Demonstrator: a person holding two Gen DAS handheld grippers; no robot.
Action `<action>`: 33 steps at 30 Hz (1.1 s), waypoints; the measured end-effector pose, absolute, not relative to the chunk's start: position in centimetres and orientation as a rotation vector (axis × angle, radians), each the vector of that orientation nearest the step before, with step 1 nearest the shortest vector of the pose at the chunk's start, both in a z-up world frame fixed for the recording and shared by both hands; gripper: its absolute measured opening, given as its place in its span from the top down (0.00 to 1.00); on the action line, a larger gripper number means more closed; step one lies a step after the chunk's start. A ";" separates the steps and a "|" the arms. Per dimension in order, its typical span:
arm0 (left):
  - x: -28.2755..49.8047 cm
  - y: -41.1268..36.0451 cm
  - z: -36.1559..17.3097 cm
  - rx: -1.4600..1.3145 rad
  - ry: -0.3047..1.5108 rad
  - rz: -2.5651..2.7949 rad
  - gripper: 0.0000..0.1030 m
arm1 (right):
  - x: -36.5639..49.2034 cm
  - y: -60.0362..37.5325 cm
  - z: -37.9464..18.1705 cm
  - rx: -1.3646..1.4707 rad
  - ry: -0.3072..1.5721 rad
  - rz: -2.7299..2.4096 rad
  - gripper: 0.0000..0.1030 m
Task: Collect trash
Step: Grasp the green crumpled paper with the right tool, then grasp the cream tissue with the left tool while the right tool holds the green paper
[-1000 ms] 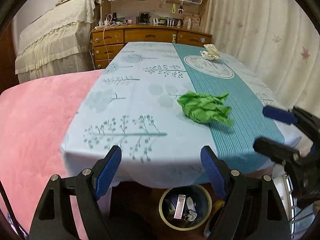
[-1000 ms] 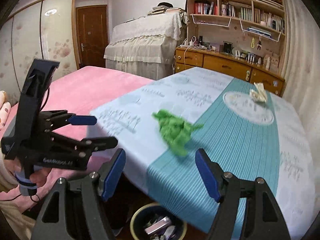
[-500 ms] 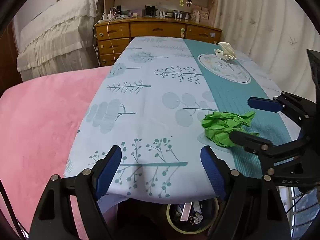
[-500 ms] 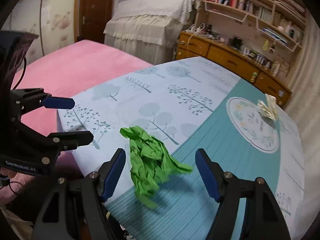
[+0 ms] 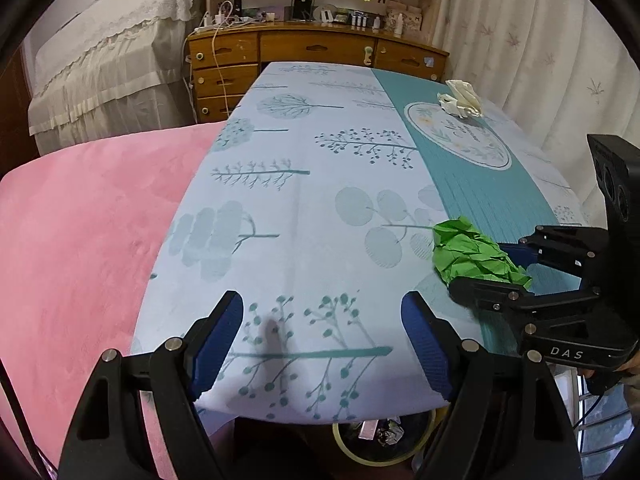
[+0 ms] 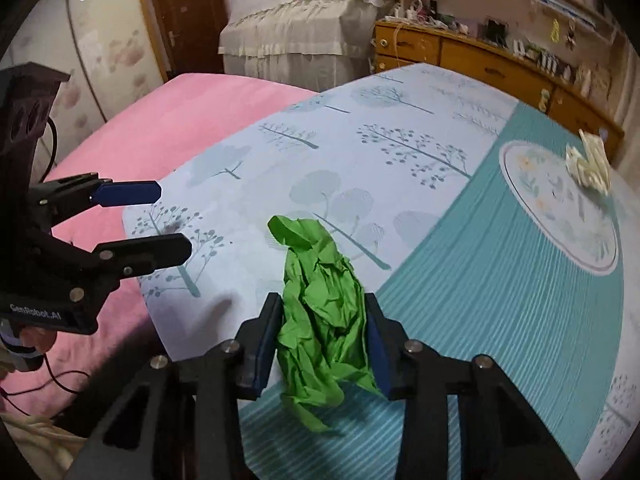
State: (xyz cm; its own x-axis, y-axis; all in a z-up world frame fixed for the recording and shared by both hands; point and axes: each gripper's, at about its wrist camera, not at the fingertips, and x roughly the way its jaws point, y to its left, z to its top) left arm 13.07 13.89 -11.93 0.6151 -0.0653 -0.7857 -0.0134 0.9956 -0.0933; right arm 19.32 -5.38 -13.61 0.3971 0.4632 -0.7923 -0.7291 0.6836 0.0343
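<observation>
Bin (image 5: 384,442) half hidden under tablecloth (image 5: 304,216)

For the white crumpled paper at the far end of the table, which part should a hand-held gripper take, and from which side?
Take the white crumpled paper across its bunched middle, coming from above and from the near end of the table. It sits alone on the round motif of the teal stripe, with nothing crowding it. Its loose folds stick up and look likely to compress between the fingers; a low sideways approach would probably just push it along the cloth.
</observation>
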 end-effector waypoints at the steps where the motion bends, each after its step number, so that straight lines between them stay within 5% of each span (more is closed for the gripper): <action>1: 13.4 13.7 -11.8 -0.090 0.910 -0.034 0.23 | 19.5 -5.8 -13.5 -0.328 0.878 0.762 0.62; 23: 31.9 -0.9 -6.4 0.045 0.970 -0.215 0.22 | 32.4 -24.4 -8.7 0.009 0.843 0.288 0.63; 33: 44.8 -7.2 -6.2 -0.133 1.048 -0.311 0.22 | 41.4 -29.5 -7.4 0.146 0.799 0.193 0.64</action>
State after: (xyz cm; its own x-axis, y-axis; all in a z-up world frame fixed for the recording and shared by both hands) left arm 44.79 -7.21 -6.24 0.4607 -0.3149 -0.8298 0.1886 0.9483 -0.2551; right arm 41.42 -29.51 -7.38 0.6814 0.2262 -0.6961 -0.1163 0.9724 0.2021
